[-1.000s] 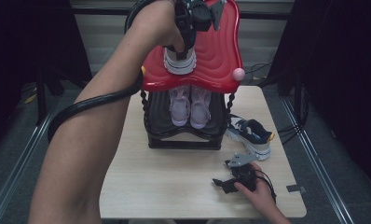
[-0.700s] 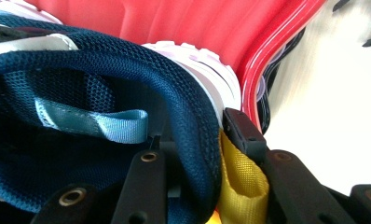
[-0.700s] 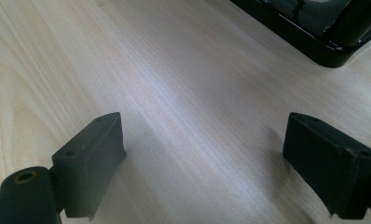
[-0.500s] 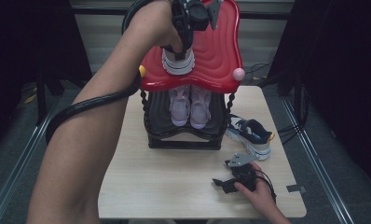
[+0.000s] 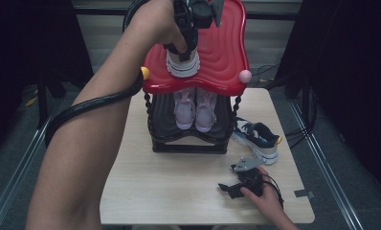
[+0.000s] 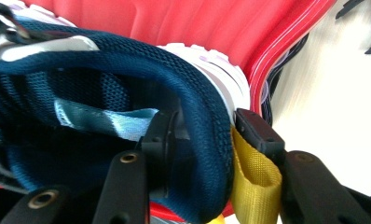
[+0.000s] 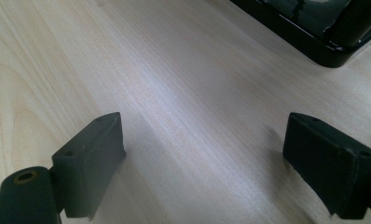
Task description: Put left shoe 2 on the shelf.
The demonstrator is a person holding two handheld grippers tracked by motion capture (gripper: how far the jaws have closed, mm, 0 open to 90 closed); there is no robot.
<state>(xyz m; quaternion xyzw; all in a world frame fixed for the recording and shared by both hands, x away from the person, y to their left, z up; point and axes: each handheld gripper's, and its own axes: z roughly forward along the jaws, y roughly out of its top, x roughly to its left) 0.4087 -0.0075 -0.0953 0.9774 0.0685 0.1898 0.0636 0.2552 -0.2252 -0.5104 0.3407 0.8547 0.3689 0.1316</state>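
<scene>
Four shoes in all. One blue shoe point(image 5: 182, 64) sits on the red top point(image 5: 222, 52) of the one rack point(image 5: 188, 139), at twelve o'clock on the table point(image 5: 145, 187). The left gripper point(image 5: 186, 28) has just been opening; its jaws straddle the shoe's heel loosely. Two pink shoes point(image 5: 195, 109) stand inside the rack. Another blue shoe point(image 5: 256, 138) lies at three o'clock. The right gripper point(image 5: 234, 184) rests at five o'clock, jaws wide with nothing between them.

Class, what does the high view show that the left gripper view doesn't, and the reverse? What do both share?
High view: the pair of pale pink sneakers on the black lower shelf, a second navy sneaker on the wooden table, the open right tool. Left gripper view: a yellow fabric heel loop. Both: the navy mesh sneaker on the red ribbed rack top.
</scene>
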